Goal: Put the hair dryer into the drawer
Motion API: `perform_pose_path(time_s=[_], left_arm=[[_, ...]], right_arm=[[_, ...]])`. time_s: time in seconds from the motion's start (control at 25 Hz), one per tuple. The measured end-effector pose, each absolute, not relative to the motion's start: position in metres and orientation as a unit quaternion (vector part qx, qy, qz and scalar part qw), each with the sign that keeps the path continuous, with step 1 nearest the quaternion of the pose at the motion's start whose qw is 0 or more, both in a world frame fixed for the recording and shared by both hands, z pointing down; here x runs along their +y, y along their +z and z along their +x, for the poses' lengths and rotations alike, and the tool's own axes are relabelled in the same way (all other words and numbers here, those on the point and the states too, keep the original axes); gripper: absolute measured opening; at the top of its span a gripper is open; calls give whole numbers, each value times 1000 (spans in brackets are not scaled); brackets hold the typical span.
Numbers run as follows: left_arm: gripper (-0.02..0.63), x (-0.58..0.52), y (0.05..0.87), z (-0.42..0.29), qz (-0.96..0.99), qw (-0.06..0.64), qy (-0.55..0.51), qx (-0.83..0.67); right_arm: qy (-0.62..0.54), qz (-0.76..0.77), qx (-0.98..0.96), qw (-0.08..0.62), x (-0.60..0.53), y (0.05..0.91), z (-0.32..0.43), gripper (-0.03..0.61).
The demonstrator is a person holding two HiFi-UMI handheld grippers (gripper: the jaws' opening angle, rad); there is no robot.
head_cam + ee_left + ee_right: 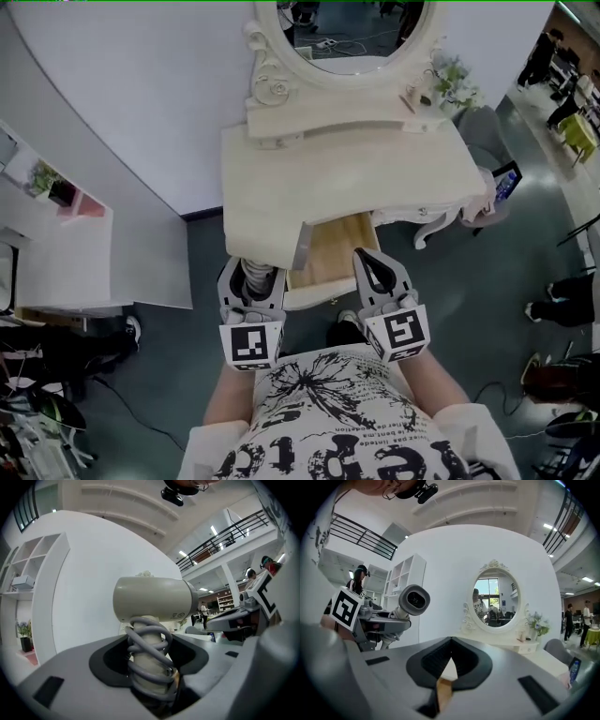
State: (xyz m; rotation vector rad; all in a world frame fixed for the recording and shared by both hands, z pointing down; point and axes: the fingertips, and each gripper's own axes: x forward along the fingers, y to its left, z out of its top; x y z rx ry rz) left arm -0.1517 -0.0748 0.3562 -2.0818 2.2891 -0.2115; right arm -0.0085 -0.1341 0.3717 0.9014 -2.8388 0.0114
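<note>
A cream hair dryer [154, 598] stands upright, its grey cord wound round the handle [149, 656]. My left gripper [150, 667] is shut on that handle. In the head view the left gripper [251, 279] holds the hair dryer [255, 272] just left of the open wooden drawer [333, 248] of the cream dressing table [347, 178]. My right gripper [373, 270] hovers at the drawer's front right corner. Its jaws [451, 641] are shut with nothing between them. The right gripper view shows the hair dryer's nozzle [414, 600] at the left.
An oval mirror [494, 599] stands at the back of the table, with a small flower pot [452, 82] beside it. A white shelf unit [56, 234] is at the left. A grey chair [487, 141] stands at the table's right, and people stand farther off.
</note>
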Motion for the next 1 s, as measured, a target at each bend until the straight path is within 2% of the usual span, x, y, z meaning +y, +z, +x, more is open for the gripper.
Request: perform_pose_path(time_s=[0.28, 0.52, 1.0], left_arm=[[250, -137, 365, -134, -620, -11, -72, 782], [250, -162, 393, -121, -605, -29, -90, 791], [250, -202, 495, -99, -694, -97, -225, 677]], right_arm=[[9, 234, -969, 80, -223, 365, 1, 12], [16, 181, -979, 89, -258, 379, 2, 12], [78, 184, -969, 145, -282, 441, 7, 12]])
